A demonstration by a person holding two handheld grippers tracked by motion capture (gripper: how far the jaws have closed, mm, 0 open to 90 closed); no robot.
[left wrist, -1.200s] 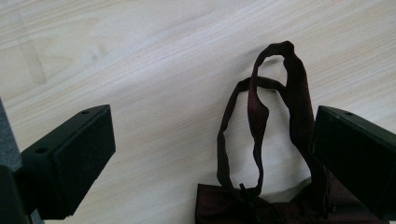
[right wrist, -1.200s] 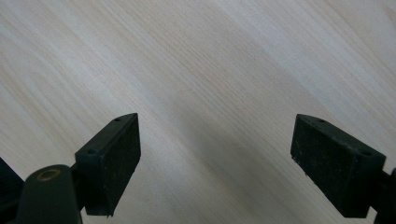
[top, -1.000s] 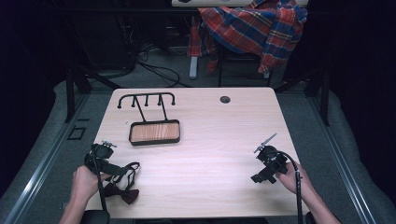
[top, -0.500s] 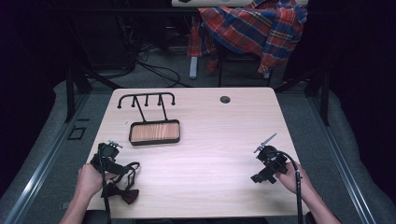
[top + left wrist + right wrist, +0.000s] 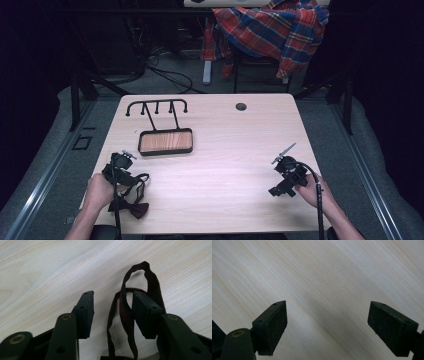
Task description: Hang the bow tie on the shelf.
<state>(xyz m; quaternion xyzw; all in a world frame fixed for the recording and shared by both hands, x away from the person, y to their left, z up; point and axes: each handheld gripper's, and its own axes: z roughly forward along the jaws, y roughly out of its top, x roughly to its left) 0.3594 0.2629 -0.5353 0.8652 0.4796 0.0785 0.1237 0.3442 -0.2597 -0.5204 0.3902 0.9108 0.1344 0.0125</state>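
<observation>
At the tabletop's near-left corner, your left claw (image 5: 112, 312) gapes around the bow tie's strap (image 5: 125, 315); your right claw (image 5: 327, 322) gapes wide, well apart.

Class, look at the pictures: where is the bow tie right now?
In the high view, the bow tie lies at the table's near-left corner, beside the left gripper.

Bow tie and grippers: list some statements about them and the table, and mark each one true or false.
1. The bow tie lies at the table's near left corner. True.
2. The left gripper is shut tight on the strap. False: its jaws stand apart, with the strap between them.
3. The right gripper is wide open over bare wood. True.
4. The bow tie hangs on the rack. False: it lies on the table, and the rack's hooks are bare.
5. The tray holds a shirt. False: it holds nothing; a plaid shirt is draped beyond the table.
</observation>
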